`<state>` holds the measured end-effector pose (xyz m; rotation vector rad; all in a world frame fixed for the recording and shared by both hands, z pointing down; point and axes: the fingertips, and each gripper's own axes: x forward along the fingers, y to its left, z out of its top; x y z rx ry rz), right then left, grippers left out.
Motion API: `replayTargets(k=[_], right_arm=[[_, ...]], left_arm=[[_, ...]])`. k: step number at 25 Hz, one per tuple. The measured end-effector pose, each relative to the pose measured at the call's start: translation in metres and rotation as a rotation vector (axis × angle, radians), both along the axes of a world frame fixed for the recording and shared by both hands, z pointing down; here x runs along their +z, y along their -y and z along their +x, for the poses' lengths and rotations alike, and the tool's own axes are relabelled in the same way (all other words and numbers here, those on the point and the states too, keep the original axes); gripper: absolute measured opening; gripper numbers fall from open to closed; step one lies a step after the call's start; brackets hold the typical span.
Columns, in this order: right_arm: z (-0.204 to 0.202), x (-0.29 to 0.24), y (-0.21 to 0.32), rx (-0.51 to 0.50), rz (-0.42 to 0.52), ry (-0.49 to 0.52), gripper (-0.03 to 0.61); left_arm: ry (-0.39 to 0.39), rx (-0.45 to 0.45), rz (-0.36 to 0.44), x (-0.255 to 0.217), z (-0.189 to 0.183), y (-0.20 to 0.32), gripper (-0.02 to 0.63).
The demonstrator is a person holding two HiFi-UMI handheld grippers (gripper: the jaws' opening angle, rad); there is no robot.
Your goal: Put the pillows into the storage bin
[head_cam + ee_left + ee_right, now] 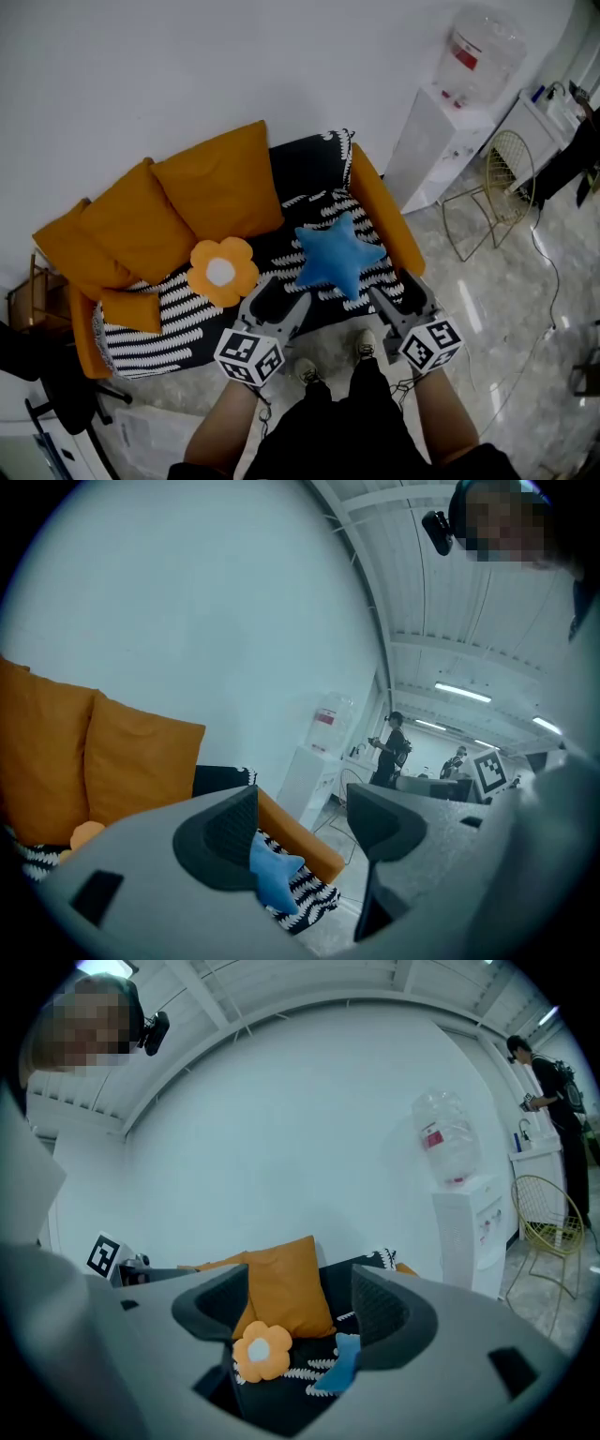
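Stage: start, no pillow picked up | blue star pillow (337,255) and flower pillow (223,270) lie on the sofa (380,211) seat | storage bin: not in view | left claw (284,292) spread, empty | right claw (396,291) spread, empty, both at the sofa's front edge | left: everything
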<state>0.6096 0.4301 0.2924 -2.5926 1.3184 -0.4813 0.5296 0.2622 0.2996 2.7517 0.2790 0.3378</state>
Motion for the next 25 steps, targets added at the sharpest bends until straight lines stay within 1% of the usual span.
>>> replayTargets(k=[9, 14, 20, 22, 25], right_arm=[[0.025, 0.034, 0.005, -0.038, 0.016, 0.089, 0.354], [0.054, 0.06, 0.0, -0.066, 0.021, 0.151, 0.357], [0.088, 0.1, -0.013, -0.093, 0.023, 0.237, 0.365], [0.1, 0.114, -0.016, -0.092, 0.041, 0.265, 0.372], [0.118, 0.136, -0.022, -0.067, 0.092, 0.322, 0.416]], left_arm=[[0.067, -0.033, -0.008, 0.027, 0.02, -0.002, 0.283], [0.12, -0.066, -0.011, 0.048, 0.045, -0.007, 0.287], [0.194, -0.098, -0.026, 0.085, 0.079, -0.019, 0.296], [0.216, -0.107, -0.029, 0.098, 0.091, -0.021, 0.298], [0.245, -0.112, -0.032, 0.121, 0.109, -0.024, 0.301]])
